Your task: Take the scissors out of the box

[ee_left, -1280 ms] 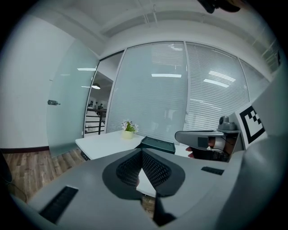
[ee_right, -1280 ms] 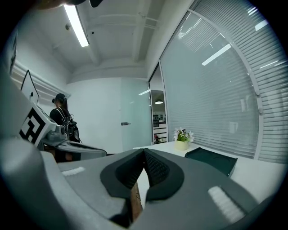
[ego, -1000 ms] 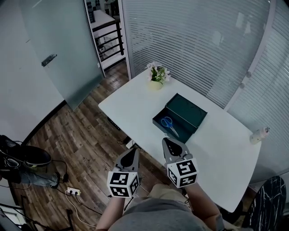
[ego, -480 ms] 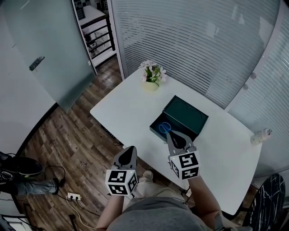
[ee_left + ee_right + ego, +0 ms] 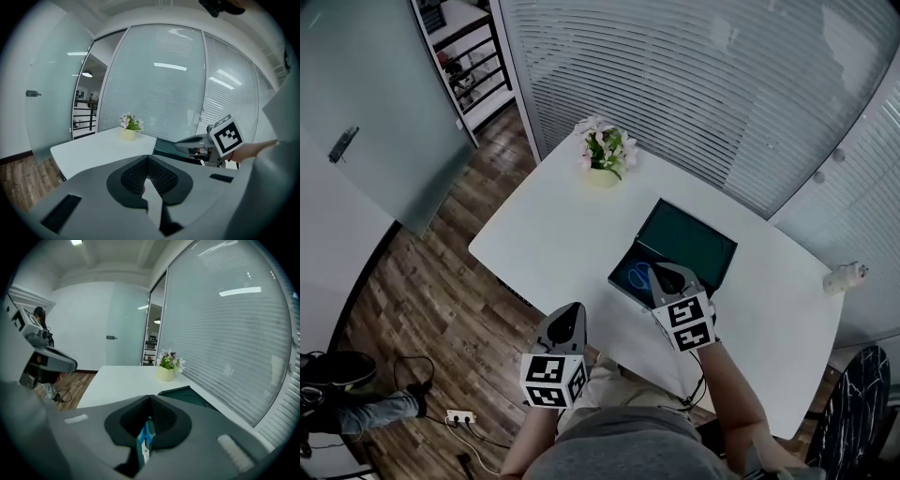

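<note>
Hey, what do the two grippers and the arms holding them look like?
The left gripper and right gripper are both grey moulded shells tapering to a point, with dark ribbed pads inside. Each carries a white cube printed with black square markers. No cables show on them. The person wears a grey top, forearms bare.

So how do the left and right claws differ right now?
The right claw is over the open box, just above the scissors; the left claw hangs short of the table's near edge. Blue handles show under the right claw's tip, nothing of them under the left claw. Both are shut and empty.
</note>
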